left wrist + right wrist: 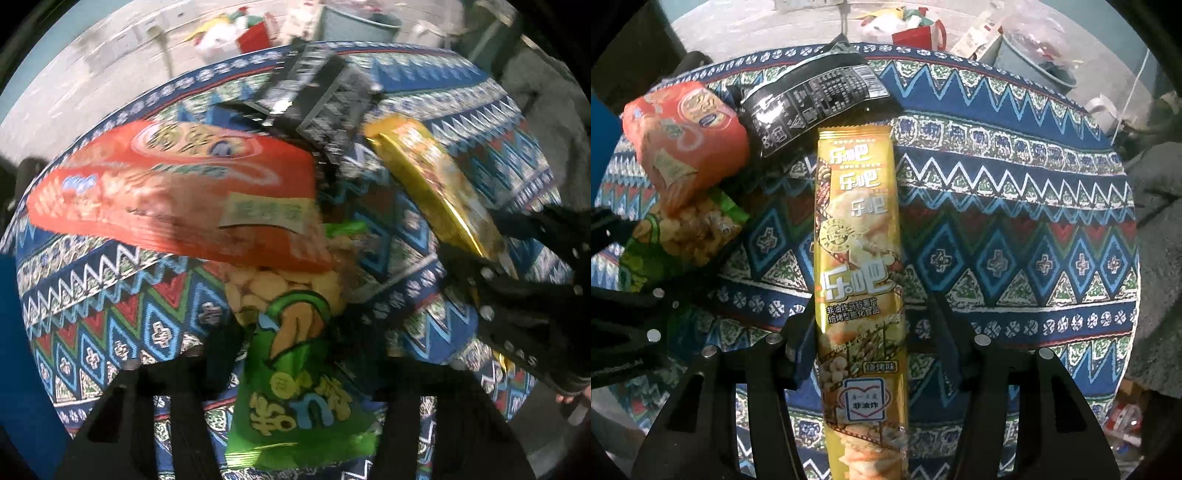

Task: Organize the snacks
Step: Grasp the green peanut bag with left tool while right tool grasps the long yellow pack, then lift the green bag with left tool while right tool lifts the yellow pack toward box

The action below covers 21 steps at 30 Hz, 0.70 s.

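A green peanut bag (295, 387) lies under the low end of a big red snack bag (166, 192) on the patterned tablecloth (92, 295). My left gripper (295, 350) points down with both fingers pressed against the green bag's sides. A black packet (325, 99) sits beyond the red bag. In the right wrist view a long yellow chip packet (860, 221) lies flat between the fingers of my right gripper (871, 314). It touches the left finger, and a dark gap shows at the right one. The red bag (687, 140), the black packet (812, 99) and the green bag (676, 229) are at the left.
The round table's cloth (1015, 221) is bare on its right half. Beyond the far edge, on the floor, stand a red bag (919, 35) and a grey bin (1034, 55) with clutter. A grey padded seat (1160, 258) is at the right, a blue surface (18, 350) at the left.
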### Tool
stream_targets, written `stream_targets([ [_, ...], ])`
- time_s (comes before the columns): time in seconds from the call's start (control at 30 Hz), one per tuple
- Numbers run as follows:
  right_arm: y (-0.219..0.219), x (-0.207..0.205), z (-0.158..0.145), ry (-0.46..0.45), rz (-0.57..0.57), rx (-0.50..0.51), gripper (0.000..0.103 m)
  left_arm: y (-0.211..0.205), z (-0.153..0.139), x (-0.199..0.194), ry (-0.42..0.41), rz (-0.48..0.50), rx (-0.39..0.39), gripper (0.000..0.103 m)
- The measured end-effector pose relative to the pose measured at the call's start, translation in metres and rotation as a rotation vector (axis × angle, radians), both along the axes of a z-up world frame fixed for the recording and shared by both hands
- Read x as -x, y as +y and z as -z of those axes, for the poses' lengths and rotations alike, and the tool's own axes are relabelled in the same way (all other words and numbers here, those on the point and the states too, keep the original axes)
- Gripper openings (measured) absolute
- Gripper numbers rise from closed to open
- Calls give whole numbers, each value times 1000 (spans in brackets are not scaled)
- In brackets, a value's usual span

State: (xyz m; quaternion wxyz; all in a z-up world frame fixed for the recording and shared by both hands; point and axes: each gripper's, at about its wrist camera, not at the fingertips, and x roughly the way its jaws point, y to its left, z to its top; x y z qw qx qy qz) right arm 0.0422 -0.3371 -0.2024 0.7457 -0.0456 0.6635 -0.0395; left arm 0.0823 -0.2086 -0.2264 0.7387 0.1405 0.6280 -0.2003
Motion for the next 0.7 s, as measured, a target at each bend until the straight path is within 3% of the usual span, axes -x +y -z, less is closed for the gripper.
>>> stream_targets([
  [0.07,4,2,1,-7,-20,7,32,-2,-1,7,-1,17,1,41],
  [0.1,7,3,1,-5,-23,14,30,-2,-1,11,-10,20,-5,40],
  [0.43,8,20,-6,11,-16,5,30,13,-12,56,-42,41,-33,38],
  [0.7,24,33,-38,-30,-39,-3,29,36,-38,79,-86,27,-28,38],
])
